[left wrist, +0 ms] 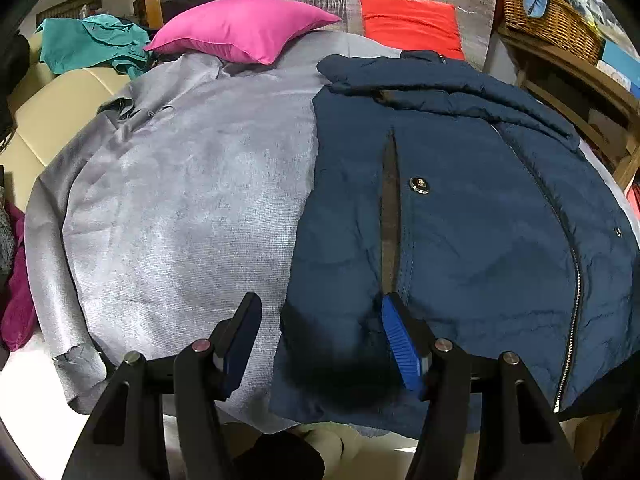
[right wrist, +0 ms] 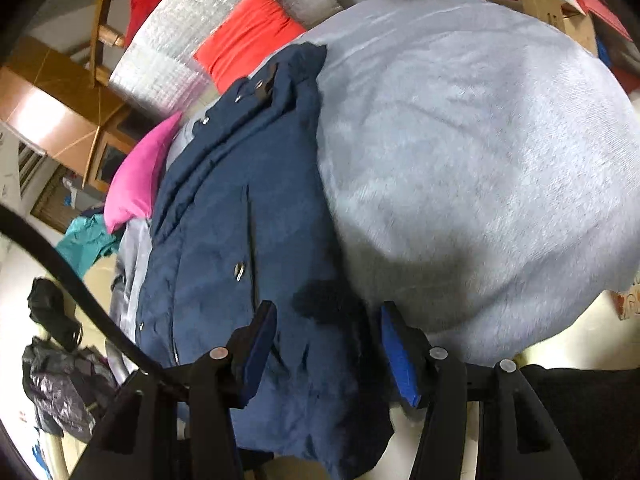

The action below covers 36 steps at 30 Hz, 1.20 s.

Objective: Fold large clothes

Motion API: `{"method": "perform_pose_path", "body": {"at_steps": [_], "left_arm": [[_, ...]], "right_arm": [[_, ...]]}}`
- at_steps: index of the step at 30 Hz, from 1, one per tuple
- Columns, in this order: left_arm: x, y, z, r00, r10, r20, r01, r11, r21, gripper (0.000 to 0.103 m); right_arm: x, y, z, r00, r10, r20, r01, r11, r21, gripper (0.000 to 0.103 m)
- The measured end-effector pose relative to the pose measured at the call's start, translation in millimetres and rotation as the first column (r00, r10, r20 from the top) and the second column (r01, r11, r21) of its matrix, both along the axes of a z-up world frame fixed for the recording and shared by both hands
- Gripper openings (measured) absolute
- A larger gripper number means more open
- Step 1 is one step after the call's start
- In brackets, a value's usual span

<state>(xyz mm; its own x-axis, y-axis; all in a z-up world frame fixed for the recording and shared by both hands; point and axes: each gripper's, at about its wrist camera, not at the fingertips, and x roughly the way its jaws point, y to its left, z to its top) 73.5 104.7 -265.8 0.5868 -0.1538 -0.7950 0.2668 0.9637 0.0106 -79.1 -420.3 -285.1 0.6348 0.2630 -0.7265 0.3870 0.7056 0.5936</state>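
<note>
Jacket (left wrist: 472, 216) status: navy padded coat lies flat on the grey cover (left wrist: 180, 200) of the tabletop, collar toward the far end near the red cushion (left wrist: 412, 24), hem at the near edge and partly hanging off it. Looks narrowed already. One long edge runs straight down the middle of the cover, a sleeve seems laid across the top by the collar, zip and snap buttons facing up. So judged approx. halfway: sides/sleeves appear tucked in, lengthwise fold(s) hem-to-collar not yet done.

Left hand-held gripper (left wrist: 320, 344) is spread wide, nothing between the pads, hovering over the hem w/ one blue pad just above the pocket slit. Right hand-held gripper (right wrist: 328, 348) also spread apart and empty, over the hem corner on the other side of the coat; that view is tilted and a bit blurred.

Left to do, probably: take both hem corners, bring them up to the collar, flatten. Pink pillow (left wrist: 244, 28) and teal garment (left wrist: 92, 44) sit clear at the far end.
</note>
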Motion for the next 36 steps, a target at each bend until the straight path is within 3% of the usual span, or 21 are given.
{"method": "perform_pose_path", "body": {"at_steps": [4, 8, 11, 14, 16, 17, 18, 19, 23, 25, 28, 29, 30, 32, 33, 35, 36], "left_arm": [[2, 2, 5, 1.000, 0.018, 0.010, -0.018, 0.999, -0.034, 0.063], [-8, 3, 20, 0.996, 0.037, 0.078, -0.033, 0.998, -0.054, 0.064], [-11, 10, 21, 0.996, 0.062, 0.068, -0.056, 0.995, -0.086, 0.074], [-8, 18, 21, 0.997, 0.072, 0.040, -0.066, 0.990, -0.126, 0.074], [-8, 19, 18, 0.997, 0.077, 0.026, -0.073, 0.990, -0.117, 0.074], [-7, 19, 16, 0.998, 0.068, 0.013, -0.066, 0.991, -0.115, 0.070], [-7, 18, 15, 0.999, 0.047, 0.003, -0.046, 0.989, -0.140, 0.052], [-8, 17, 14, 1.000, 0.021, -0.009, -0.022, 0.986, -0.165, 0.042], [-8, 9, 11, 0.999, -0.025, -0.039, 0.018, 0.986, -0.163, 0.044], [-5, 9, 8, 0.997, -0.029, -0.065, 0.018, 0.986, -0.163, 0.057], [-6, 7, 9, 0.997, -0.054, -0.046, 0.045, 0.985, -0.169, 0.055], [-8, 7, 11, 0.997, -0.064, -0.035, 0.057, 0.983, -0.174, 0.046], [-9, 6, 14, 0.997, -0.073, -0.024, 0.067, 0.981, -0.181, 0.041], [-10, 8, 18, 0.998, -0.067, -0.010, 0.064, 0.980, -0.189, 0.041], [-9, 10, 18, 0.999, -0.053, -0.010, 0.050, 0.982, -0.185, 0.043], [-2, 14, 13, 0.998, -0.019, -0.055, 0.009, 0.983, -0.181, 0.065], [-1, 15, 10, 0.997, -0.006, -0.074, -0.008, 0.982, -0.186, 0.068]], "right_arm": [[-5, 7, -2, 0.999, 0.044, 0.031, -0.046, 0.996, 0.076, 0.057], [-9, 2, 0, 0.998, 0.038, 0.055, -0.043, 0.993, 0.106, 0.057], [-9, 2, -6, 0.999, 0.028, 0.030, -0.031, 0.993, 0.111, 0.057], [-6, 12, -7, 0.997, 0.081, 0.013, -0.082, 0.993, 0.079, 0.057], [-5, 25, -1, 0.988, 0.145, 0.049, -0.148, 0.986, 0.074, 0.051], [-5, 30, 3, 0.986, 0.158, 0.062, -0.161, 0.986, 0.052, 0.051], [-5, 35, 7, 0.983, 0.169, 0.071, -0.170, 0.985, 0.012, 0.051], [-5, 36, 6, 0.984, 0.169, 0.064, -0.169, 0.986, -0.001, 0.051], [3, 40, -11, 0.985, 0.163, -0.049, -0.164, 0.986, -0.014, 0.051], [2, 51, -5, 0.978, 0.203, -0.045, -0.206, 0.975, -0.077, 0.049], [2, 53, 8, 0.976, 0.215, 0.035, -0.211, 0.973, -0.092, 0.034], [2, 51, 7, 0.978, 0.203, 0.038, -0.199, 0.976, -0.083, 0.034], [3, 49, 4, 0.980, 0.196, 0.019, -0.194, 0.978, -0.071, 0.034], [6, 47, -7, 0.983, 0.181, -0.032, -0.183, 0.981, -0.068, 0.033], [5, 47, -9, 0.983, 0.178, -0.043, -0.181, 0.981, -0.069, 0.034], [2, 45, -12, 0.983, 0.170, -0.064, -0.174, 0.983, -0.060, 0.040], [1, 45, -13, 0.983, 0.172, -0.067, -0.176, 0.983, -0.052, 0.048]]}}
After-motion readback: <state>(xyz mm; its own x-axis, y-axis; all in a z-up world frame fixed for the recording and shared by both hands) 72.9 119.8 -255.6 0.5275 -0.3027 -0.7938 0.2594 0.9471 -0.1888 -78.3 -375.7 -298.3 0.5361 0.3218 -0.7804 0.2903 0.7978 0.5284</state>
